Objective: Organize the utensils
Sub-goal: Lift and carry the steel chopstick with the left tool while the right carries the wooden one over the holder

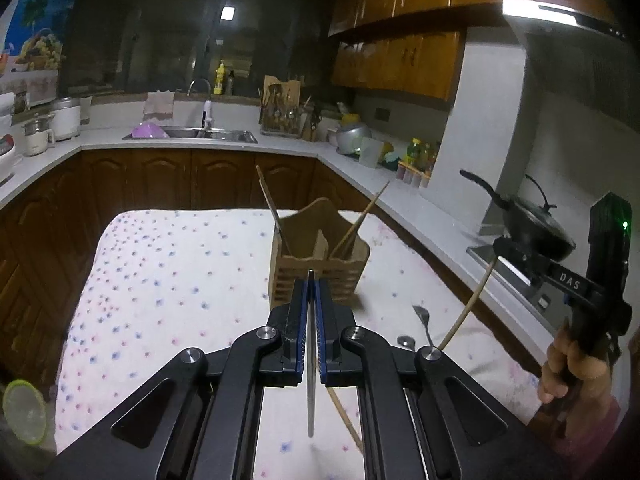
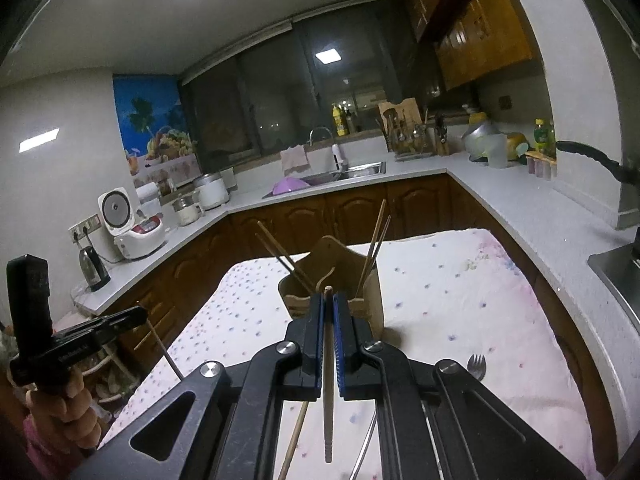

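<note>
On the right gripper (image 1: 498,250), fingers clamping a chopstick (image 1: 468,304), white letters read "DAS".

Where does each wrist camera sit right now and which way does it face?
Left wrist: on the left gripper, shut on a metal utensil, facing the wooden holder; the right hand shows at the right edge.
Right wrist: on the right gripper, shut on a wooden chopstick, facing the same holder; the left hand shows at lower left.
Shared: the holder, the speckled tablecloth, the sink counter.
</note>
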`<state>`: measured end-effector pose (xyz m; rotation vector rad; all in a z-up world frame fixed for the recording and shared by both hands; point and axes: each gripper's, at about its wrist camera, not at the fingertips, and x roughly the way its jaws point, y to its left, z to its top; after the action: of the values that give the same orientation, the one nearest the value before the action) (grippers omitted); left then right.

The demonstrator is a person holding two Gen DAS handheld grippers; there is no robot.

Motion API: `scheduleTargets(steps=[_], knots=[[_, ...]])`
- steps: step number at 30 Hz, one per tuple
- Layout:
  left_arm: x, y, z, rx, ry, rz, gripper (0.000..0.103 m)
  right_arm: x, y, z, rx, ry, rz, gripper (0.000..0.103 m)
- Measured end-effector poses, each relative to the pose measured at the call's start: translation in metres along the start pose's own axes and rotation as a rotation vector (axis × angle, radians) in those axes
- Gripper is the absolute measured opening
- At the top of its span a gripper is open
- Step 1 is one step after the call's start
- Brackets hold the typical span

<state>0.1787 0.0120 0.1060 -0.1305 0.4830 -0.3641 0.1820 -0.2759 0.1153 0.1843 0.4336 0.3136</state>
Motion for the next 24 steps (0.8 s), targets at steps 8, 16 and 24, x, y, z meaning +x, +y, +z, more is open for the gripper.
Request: scheduleTargets(steps=[8, 16, 24], knots=[[0.007, 0.002, 0.016, -0.041, -0.056, -0.007, 0.003, 0.009, -0.007, 0.010, 0.023, -0.039, -0.008, 0.005], [0.017, 0.007, 0.037, -0.062, -0.095, -0.013, 0.003, 0.020, -0.008, 0.029, 0.029, -0.087, -0.007, 0.005], [0.029, 0.011, 0.064, -0.072, -0.156, -0.001, 0.003, 0.028, -0.012, 0.053, 0.042, -0.166, -0.009, 0.005]])
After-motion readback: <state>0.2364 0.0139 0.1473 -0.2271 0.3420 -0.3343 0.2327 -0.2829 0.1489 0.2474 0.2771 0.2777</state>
